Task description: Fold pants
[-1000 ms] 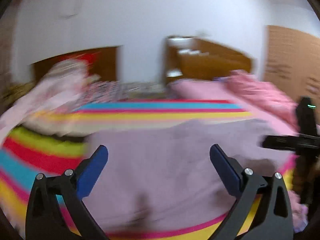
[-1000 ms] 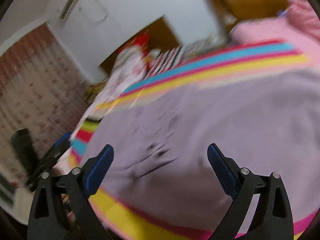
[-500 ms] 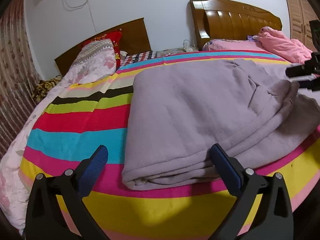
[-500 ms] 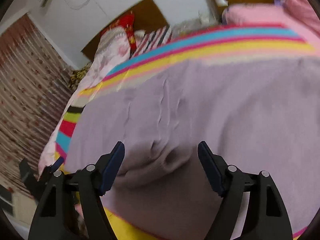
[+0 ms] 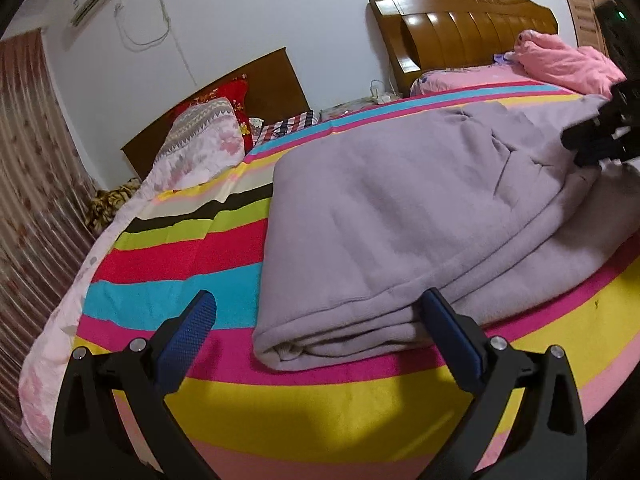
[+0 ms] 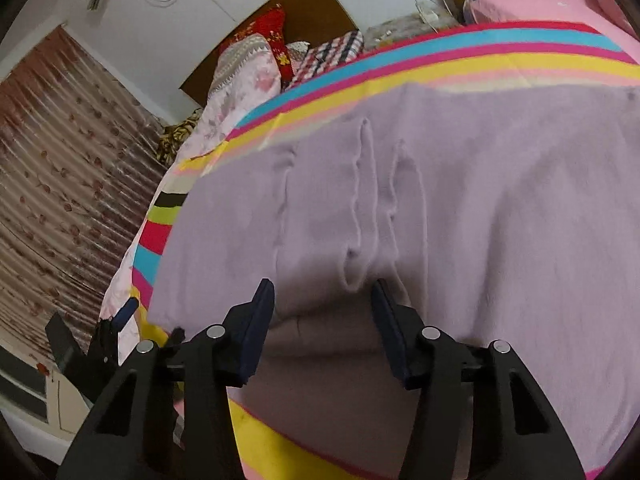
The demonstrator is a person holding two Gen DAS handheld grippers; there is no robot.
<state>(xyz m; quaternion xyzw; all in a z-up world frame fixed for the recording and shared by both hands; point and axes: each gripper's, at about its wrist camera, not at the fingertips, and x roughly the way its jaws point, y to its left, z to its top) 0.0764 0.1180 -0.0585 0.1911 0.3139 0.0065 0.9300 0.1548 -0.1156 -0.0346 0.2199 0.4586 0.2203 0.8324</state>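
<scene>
The pants (image 5: 400, 208) lie folded in layers on the striped bedspread (image 5: 180, 256) of the bed, toward its near edge. They are lilac fleece. In the left wrist view the folded end of the stack points at the near edge, with several layers showing one above the other.

Left gripper (image 5: 316, 320): your fingers are spread wide and hold nothing. The right-hand finger (image 5: 452, 332) sits just beside the folded end of the pants, at or very close to the cloth — contact cannot be confirmed. The left-hand finger stands over bare bedspread, apart from the pants.

Right gripper (image 6: 322, 312): your fingers are closing, about half spread, with a raised pucker of the pants between them. The blue pads (image 6: 260, 320) are at the cloth on both sides; a firm pinch is not yet shown. Creases run away from the pucker toward the far edge of the bed.

In the left wrist view the right gripper appears at the right side of the bed, over the pants.

Beyond the far edge you see a flowered pillow (image 5: 200, 140), a red cushion (image 5: 236, 96), two wooden headboards (image 5: 460, 28) and a pink blanket (image 5: 568, 60). A curtain (image 6: 52, 184) hangs at the left side.
</scene>
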